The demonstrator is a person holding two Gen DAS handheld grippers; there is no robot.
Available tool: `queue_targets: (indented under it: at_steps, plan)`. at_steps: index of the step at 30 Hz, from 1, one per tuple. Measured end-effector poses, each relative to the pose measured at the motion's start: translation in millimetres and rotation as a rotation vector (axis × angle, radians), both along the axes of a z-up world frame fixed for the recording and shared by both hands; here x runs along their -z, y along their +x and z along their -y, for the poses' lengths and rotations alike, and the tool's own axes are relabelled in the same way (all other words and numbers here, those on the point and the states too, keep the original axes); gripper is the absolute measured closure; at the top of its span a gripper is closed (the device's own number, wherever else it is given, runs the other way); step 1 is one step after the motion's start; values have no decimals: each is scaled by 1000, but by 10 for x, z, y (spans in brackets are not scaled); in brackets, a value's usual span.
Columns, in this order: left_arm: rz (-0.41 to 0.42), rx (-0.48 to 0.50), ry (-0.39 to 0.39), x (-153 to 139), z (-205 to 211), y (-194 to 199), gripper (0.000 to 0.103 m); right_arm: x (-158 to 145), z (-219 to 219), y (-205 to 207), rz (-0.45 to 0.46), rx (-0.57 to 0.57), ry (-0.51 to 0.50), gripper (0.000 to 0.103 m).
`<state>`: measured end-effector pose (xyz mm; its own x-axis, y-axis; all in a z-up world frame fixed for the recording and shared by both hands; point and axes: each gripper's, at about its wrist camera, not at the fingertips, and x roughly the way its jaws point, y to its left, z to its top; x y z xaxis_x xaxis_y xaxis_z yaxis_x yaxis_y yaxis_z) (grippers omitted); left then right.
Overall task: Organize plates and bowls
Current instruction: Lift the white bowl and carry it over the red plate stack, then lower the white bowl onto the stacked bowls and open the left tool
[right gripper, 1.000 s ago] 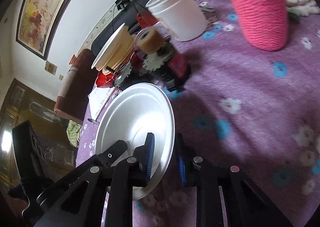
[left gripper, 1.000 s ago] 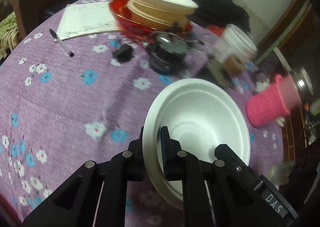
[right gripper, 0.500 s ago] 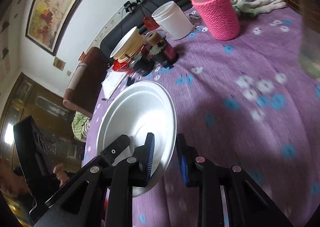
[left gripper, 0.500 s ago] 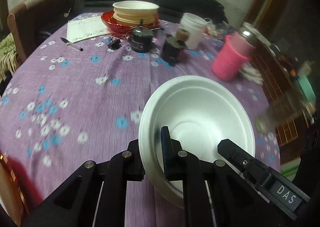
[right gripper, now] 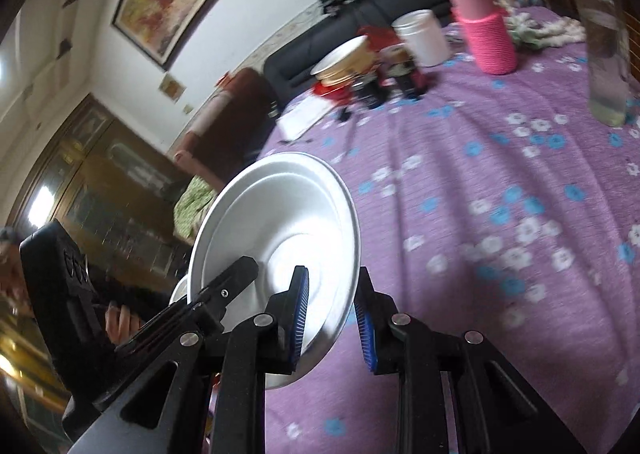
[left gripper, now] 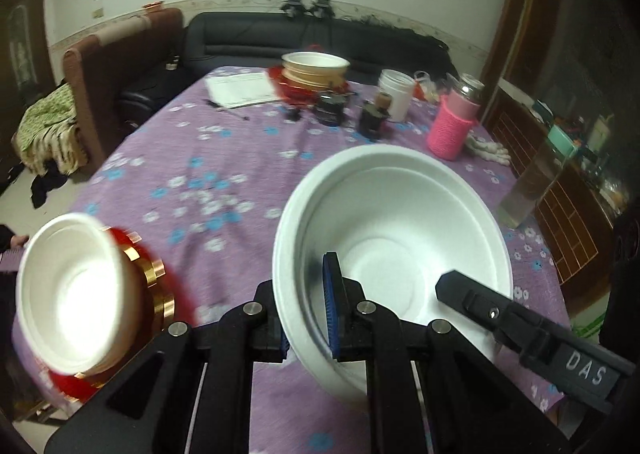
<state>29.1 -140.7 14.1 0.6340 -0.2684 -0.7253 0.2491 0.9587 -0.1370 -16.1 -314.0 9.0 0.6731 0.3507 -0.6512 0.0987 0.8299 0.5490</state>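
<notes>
A: What do the grippers have?

B: The left gripper is clenched on the near rim of a white foam bowl, one pad inside, one outside. The right gripper straddles the opposite rim of the same bowl; its inner pad lies against the wall, but I cannot tell whether the outer pad presses. The bowl hangs tilted above the purple flowered desk, touching nothing else.

A: And further out?

B: At lower left in the left wrist view sits another white foam bowl on gold-rimmed dishes and a red plate. Far across the desk stands a second pile, cream bowls on red.

A: How far along is it?

B: Partly, I judge. Two stacks exist; the carried bowl is not yet placed. Nesting it into the near stack looks likely.
</notes>
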Motion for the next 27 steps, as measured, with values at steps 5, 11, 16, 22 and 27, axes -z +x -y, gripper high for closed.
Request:
queue_targets:
  at_steps: [5,11,16,22,27]
  plan:
    - [15,-80,-1,-6,-558,-198,91,-85,-551,49,12,-96,-11,78]
    - [27,-236,-21,-3,-1327,-245,91,-45,-1437,236,-3,-254,-68,78]
    - [19,-330,-22,73,-1766,-201,91,11,-2093,363,-9,-360,-95,78]
    - [-44,-346,15,339,-1976,-38,91,167,-2529,509,-16,-398,-156,78]
    - [-102,-328,22,527,-2032,59,91,376,-2651,642,-43,-384,-208,78]
